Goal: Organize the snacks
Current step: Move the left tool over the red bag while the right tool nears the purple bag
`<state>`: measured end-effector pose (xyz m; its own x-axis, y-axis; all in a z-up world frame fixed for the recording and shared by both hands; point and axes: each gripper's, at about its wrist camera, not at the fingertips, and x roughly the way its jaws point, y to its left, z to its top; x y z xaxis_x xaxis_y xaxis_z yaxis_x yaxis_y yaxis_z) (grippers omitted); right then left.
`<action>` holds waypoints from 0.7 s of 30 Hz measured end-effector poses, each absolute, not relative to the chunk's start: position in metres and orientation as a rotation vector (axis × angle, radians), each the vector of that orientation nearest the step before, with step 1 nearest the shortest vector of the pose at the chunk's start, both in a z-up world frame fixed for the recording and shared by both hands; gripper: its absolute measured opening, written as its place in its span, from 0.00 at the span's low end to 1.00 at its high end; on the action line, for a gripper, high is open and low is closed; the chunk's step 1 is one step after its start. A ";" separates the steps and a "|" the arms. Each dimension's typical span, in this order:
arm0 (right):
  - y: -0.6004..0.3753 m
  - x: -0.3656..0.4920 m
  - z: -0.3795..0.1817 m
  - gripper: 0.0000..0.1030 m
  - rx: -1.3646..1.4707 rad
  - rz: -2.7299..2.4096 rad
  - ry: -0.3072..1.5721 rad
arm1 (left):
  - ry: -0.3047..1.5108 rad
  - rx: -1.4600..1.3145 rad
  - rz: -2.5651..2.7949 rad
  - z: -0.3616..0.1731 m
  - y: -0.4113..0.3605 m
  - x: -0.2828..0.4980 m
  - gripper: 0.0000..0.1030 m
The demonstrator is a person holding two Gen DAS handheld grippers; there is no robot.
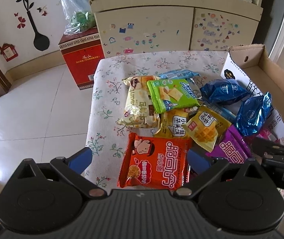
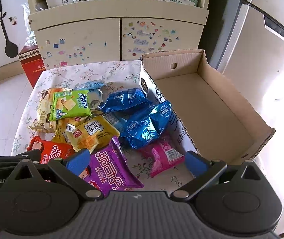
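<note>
A heap of snack packets lies on a small table with a floral cloth. My left gripper is open, its blue fingers either side of an orange noodle packet without touching it. My right gripper is open above a purple noodle packet and a pink packet. Further off lie a green packet, yellow waffle packets, a cream bread packet and two shiny blue packets. An empty cardboard box stands at the table's right side.
A cream cupboard with stickers stands behind the table, its shelf cluttered. A red carton with a plastic bag on top sits on the white tiled floor to the left. The right gripper's black body shows at the left view's right edge.
</note>
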<state>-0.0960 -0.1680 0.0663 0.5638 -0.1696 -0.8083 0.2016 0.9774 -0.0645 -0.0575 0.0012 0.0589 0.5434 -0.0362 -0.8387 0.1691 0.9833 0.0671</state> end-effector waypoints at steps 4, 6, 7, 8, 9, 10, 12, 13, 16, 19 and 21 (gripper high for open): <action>-0.169 -0.097 0.065 1.00 0.041 -0.211 0.945 | 0.982 0.149 -0.134 0.058 0.001 -0.060 0.96; -0.170 -0.099 0.066 1.00 0.044 -0.200 0.939 | 0.977 0.147 -0.148 0.060 0.002 -0.060 0.96; -0.171 -0.099 0.067 1.00 0.049 -0.192 0.937 | 0.975 0.140 -0.158 0.061 0.003 -0.060 0.96; -0.172 -0.100 0.068 1.00 0.056 -0.181 0.932 | 0.972 0.128 -0.170 0.063 0.005 -0.060 0.96; -0.175 -0.101 0.070 1.00 0.065 -0.172 0.926 | 0.968 0.114 -0.186 0.066 0.007 -0.060 0.96; -0.177 -0.102 0.072 1.00 0.077 -0.163 0.917 | 0.962 0.109 -0.196 0.069 0.009 -0.060 0.96; -0.181 -0.105 0.076 1.00 0.100 -0.141 0.902 | 0.946 0.119 -0.202 0.073 0.010 -0.060 0.96; -0.183 -0.106 0.077 1.00 0.111 -0.129 0.895 | 0.938 0.128 -0.202 0.075 0.011 -0.060 0.96; -0.188 -0.110 0.081 1.00 0.140 -0.094 0.879 | 0.955 0.134 -0.205 0.075 0.016 -0.058 0.96; -0.197 -0.113 0.083 1.00 0.187 -0.058 0.868 | 0.992 0.124 -0.221 0.073 0.023 -0.054 0.96; -0.204 -0.115 0.082 1.00 0.225 -0.032 0.863 | 1.005 0.115 -0.223 0.073 0.029 -0.052 0.96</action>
